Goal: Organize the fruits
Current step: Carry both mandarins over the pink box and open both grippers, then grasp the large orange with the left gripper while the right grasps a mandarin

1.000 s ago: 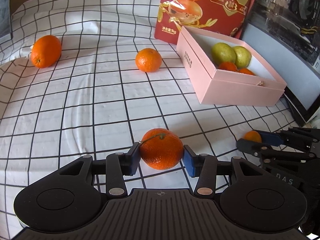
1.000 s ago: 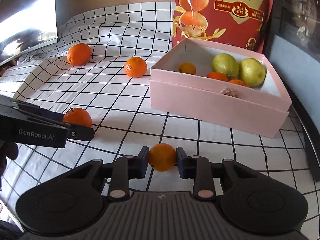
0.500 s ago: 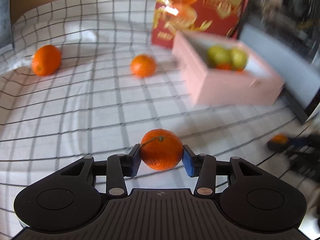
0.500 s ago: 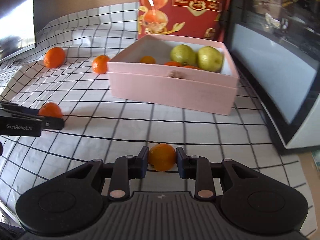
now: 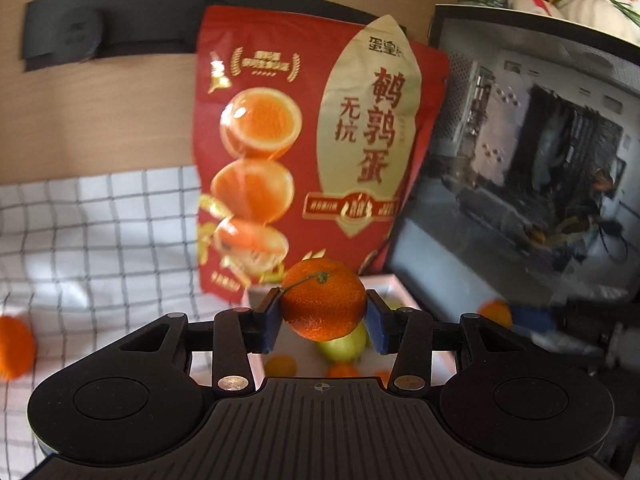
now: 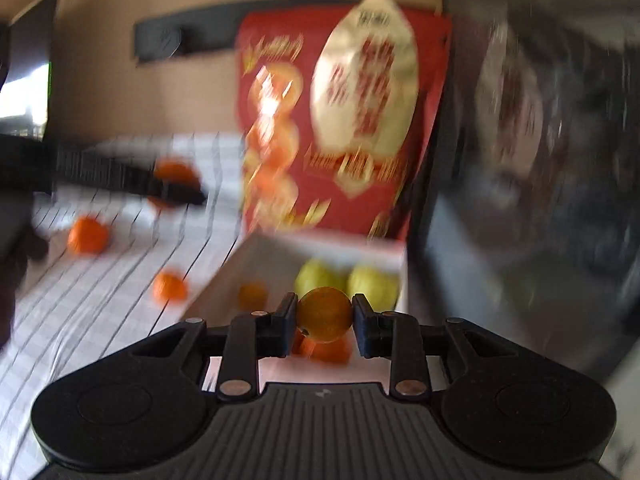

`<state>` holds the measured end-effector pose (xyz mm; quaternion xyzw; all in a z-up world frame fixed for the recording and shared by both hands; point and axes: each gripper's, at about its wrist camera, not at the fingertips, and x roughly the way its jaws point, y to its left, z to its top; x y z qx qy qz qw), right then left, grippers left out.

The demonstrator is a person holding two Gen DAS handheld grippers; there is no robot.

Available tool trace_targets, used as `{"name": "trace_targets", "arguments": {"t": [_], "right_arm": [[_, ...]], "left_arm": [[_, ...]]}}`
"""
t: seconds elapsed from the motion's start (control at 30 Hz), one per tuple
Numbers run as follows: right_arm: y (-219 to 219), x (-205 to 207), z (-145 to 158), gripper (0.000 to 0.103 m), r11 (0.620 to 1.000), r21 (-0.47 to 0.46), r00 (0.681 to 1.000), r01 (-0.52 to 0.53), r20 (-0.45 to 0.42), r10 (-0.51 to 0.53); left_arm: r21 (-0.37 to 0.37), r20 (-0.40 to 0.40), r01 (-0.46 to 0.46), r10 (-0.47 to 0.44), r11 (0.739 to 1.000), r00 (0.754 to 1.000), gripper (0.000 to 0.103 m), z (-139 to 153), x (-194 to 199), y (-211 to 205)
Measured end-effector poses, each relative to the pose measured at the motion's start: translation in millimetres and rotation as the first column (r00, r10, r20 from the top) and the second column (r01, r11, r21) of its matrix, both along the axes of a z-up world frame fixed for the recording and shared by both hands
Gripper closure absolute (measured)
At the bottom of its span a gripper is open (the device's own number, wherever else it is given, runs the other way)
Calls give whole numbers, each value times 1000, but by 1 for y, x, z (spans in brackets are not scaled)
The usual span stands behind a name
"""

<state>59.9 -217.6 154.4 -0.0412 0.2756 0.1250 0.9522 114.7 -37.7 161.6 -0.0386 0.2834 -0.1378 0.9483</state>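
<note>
My left gripper (image 5: pixel 323 319) is shut on a large orange with a stem (image 5: pixel 322 299), held in the air above the pink box (image 5: pixel 394 285). My right gripper (image 6: pixel 325 315) is shut on a small orange (image 6: pixel 325 312), also raised over the pink box (image 6: pixel 264 256). Inside the box lie two green fruits (image 6: pixel 348 280) and several small oranges (image 6: pixel 253 295). In the right wrist view the left gripper (image 6: pixel 176 192) shows blurred at the left with its orange (image 6: pixel 174 171). In the left wrist view the right gripper's small orange (image 5: pixel 496 313) appears at the right.
A red snack bag (image 5: pixel 316 148) stands behind the box. A glass-sided computer case (image 5: pixel 532 176) rises to the right. Two loose oranges (image 6: pixel 88 234) (image 6: pixel 170 286) lie on the checked cloth (image 6: pixel 100 300) to the left, another orange (image 5: pixel 14 347) at the left wrist view's edge.
Both grippers have lifted their oranges off the cloth and carried them up and toward the pink box. The views now face the red bag and the case.
</note>
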Motion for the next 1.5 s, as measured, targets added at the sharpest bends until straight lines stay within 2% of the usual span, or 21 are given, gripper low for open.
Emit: {"name": "trace_targets", "arguments": {"t": [0.1, 0.2, 0.27, 0.37, 0.47, 0.57, 0.67, 0.7, 0.73, 0.77, 0.83, 0.97, 1.07, 1.13, 1.2, 1.37, 1.5], "right_arm": [[-1, 34, 19, 74, 1000, 9, 1000, 5, -1, -5], [1, 53, 17, 74, 1000, 6, 1000, -2, -24, 2], [6, 61, 2, 74, 1000, 4, 998, -7, -61, 7], [15, 66, -28, 74, 1000, 1, 990, -19, -138, 19], [24, 71, -57, 74, 999, -34, 979, -24, -201, 17], [28, 74, -77, 74, 999, -30, 968, -23, -250, 14], [29, 75, -88, 74, 999, -24, 957, -28, -291, 20], [29, 77, -90, 70, 999, -22, 954, -25, -300, 17], [29, 77, -92, 62, 1000, -24, 952, -20, -307, 12], [30, 77, -93, 58, 999, -27, 952, -17, -307, 8], [30, 74, -95, 52, 999, -41, 953, -16, -302, 3], [31, 69, -100, 50, 998, -67, 953, -19, -304, -2], [35, 60, -99, 50, 996, -89, 961, -24, -275, -1], [41, 60, -96, 50, 995, -92, 967, -35, -253, 10], [49, 58, -90, 49, 995, -86, 975, -50, -222, 29], [85, 49, -64, 44, 989, -33, 984, -141, -118, 136], [126, 49, -52, 40, 968, 8, 962, -252, -105, 252]], "left_arm": [[-31, -25, 18, -19, 999, 1000, 54, 9, 27, -7], [-15, -26, 20, -21, 1000, 999, 54, 8, 43, -11], [-5, -41, 23, -24, 1000, 999, 54, -2, 49, -13], [4, -112, 45, -45, 999, 993, 54, -26, 63, -18], [17, -196, 76, -71, 997, 978, 54, -52, 80, -25], [14, -255, 86, -80, 996, 964, 53, -77, 90, -29], [63, -246, 119, -100, 991, 964, 54, -90, 88, -36], [73, -230, 136, -116, 988, 966, 54, -91, 85, -37], [72, -216, 149, -130, 986, 968, 52, -90, 81, -36], [71, -204, 145, -128, 987, 971, 52, -87, 77, -34], [20, -176, 124, -118, 992, 977, 53, -81, 66, -22], [-98, -124, 47, -59, 994, 990, 53, -65, 44, 16], [-99, -107, -90, 80, 991, 991, 53, -62, 21, 56], [-96, -143, -247, 232, 964, 962, 54, -67, 6, 85], [-114, -170, -346, 325, 931, 930, 54, -74, -12, 111], [-15, -146, -440, 434, 898, 889, 54, -86, -51, 157], [-19, -154, -528, 519, 849, 841, 54, -86, -66, 199]]}}
